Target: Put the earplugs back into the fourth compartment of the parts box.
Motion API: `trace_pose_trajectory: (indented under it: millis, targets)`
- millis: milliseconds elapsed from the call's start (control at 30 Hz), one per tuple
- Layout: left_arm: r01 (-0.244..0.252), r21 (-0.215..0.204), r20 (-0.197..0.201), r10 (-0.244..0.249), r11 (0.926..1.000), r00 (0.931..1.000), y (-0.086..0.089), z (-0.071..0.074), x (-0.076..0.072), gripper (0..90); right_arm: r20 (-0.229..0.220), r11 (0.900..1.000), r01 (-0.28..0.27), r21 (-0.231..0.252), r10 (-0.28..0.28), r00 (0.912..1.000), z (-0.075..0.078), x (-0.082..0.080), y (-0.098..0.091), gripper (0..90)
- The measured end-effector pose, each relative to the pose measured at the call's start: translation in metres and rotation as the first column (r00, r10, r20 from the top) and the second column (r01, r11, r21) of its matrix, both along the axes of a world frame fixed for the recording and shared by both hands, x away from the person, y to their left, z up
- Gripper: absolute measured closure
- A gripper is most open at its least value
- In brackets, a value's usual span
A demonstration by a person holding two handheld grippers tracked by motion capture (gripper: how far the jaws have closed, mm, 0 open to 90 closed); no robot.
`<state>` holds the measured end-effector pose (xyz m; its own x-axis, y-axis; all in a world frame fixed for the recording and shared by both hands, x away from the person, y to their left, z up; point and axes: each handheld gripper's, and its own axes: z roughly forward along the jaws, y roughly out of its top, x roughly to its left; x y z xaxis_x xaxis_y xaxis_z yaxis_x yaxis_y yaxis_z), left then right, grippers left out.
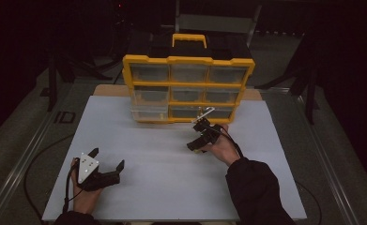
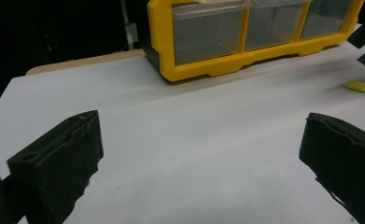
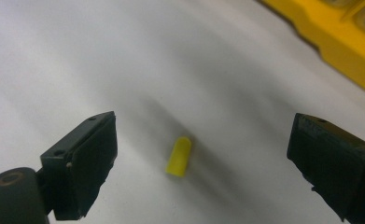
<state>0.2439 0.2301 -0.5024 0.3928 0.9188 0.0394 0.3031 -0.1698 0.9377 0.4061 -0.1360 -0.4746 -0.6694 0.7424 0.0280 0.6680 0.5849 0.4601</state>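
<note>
scene: white table top (image 1: 172,164), yellow-framed organiser cabinet with clear plastic drawers (image 1: 188,86) standing at far edge, black case with yellow handle behind it.
target: small yellow plastic cylinder, one end rounded (image 3: 179,156), lying flat on the white surface, in front of the cabinet's lower row, near but not touching the yellow base. Also seen from left gripper view at far right (image 2: 357,86).
right gripper (image 3: 203,163): jaws wide apart, nothing held. Poised over the cylinder, which sits between the jaws, slightly nearer the left-hand pad in that view. No contact visible yet.
left gripper (image 1: 107,159): jaws apart, empty, parked low near the front-left of the table, well apart from the cylinder. Idle.
step (judgement): pre-grasp for picking up the yellow cylinder, likely for stowing in a drawer.
how to do it well:
- centre first: shift so the cylinder lies midway between pads; otherwise the near pad pushes it before the far one arrives.
- roll risk: round body, will roll sideways if nudged across its axis. Close across the diameter with pads parallel to the long axis, not end to end.
- descent: drop until pad tips nearly meet the table, then close; part is low, high closure misses it.
- closure: slow, light; small smooth plastic can squirt out.
- clearance: keep far jaw off the yellow base while lowering.
drawers: bottom-left drawer looks pulled slightly forward; contents not discernible.
</note>
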Motion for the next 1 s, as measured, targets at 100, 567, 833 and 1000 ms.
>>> trace_pose_trajectory:
  millis: [100,567,833,1000]
  targets:
    - [-0.002,0.000,0.000,0.002,1.0000,1.0000,0.000,0.000,0.000,0.4,-0.012,1.0000,-0.005,-0.004,0.005,0.9999,-0.003,0.000,0.000,9.8]
    - [-0.009,0.005,-0.006,0.009,0.9999,0.9999,0.000,-0.001,0.001,0.4,-0.043,0.9982,-0.009,-0.059,0.006,0.9991,-0.015,0.000,0.004,23.5]
    - [-0.009,0.007,-0.007,0.009,0.9999,0.9999,0.000,-0.001,0.001,0.4,-0.064,0.9966,-0.042,-0.072,0.037,0.9973,-0.020,-0.003,0.008,46.3]
    - [-0.009,0.007,-0.007,0.010,0.9999,0.9999,0.000,-0.001,0.001,0.4,-0.075,0.9950,-0.052,-0.085,0.046,0.9961,-0.021,-0.003,0.008,53.2]
